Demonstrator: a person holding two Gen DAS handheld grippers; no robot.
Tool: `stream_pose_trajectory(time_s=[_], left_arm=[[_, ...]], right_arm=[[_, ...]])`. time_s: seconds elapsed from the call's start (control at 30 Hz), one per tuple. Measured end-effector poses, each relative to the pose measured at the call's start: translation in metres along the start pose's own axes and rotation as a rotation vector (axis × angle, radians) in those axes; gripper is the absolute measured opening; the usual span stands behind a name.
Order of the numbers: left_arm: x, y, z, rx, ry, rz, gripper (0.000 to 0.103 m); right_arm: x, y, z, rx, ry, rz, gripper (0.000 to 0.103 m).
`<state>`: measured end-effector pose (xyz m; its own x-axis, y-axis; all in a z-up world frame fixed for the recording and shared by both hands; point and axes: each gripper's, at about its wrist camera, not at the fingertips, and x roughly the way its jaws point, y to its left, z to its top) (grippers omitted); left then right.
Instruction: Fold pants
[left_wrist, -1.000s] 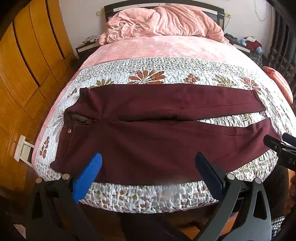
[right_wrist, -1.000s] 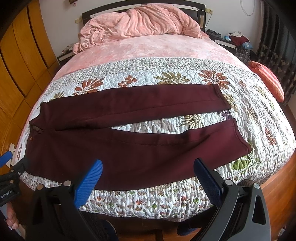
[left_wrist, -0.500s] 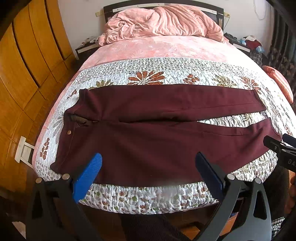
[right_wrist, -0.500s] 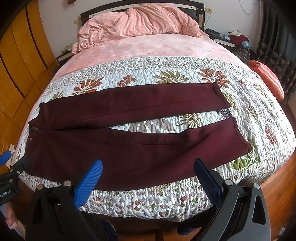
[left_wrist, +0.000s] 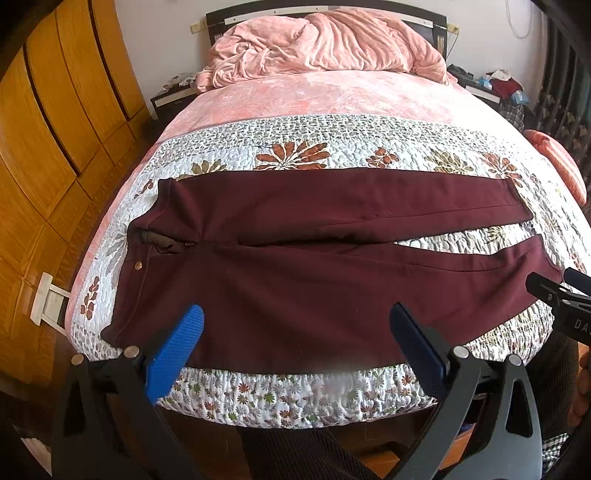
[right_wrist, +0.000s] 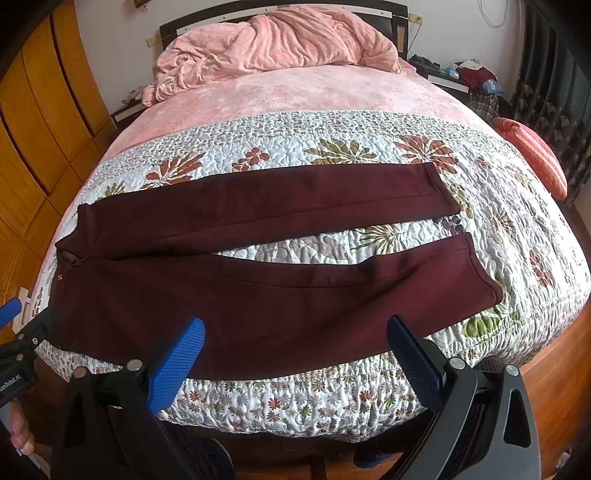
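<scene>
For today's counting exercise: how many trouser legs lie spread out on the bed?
2. The far leg lies nearer the pink blanket; the near leg runs along the quilt's front edge. None seems hidden.

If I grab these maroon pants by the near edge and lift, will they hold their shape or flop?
The pants lie flat against the quilt, so they would probably drape and sag. The cloth looks thick, so perhaps heavier than thin trousers. The far leg would likely drag.
</scene>
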<state>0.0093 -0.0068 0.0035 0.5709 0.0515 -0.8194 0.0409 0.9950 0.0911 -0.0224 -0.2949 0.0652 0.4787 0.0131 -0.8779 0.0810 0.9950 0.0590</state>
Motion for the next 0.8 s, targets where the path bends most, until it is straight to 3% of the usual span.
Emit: stream_pose_trajectory(time_s=[0.8], left_arm=[[0.0026, 0.0026, 0.0012, 0.001, 0.000, 0.002, 0.100]], right_arm=[[0.0021, -0.0029, -0.0016, -0.003, 0.001, -0.001, 0.099]])
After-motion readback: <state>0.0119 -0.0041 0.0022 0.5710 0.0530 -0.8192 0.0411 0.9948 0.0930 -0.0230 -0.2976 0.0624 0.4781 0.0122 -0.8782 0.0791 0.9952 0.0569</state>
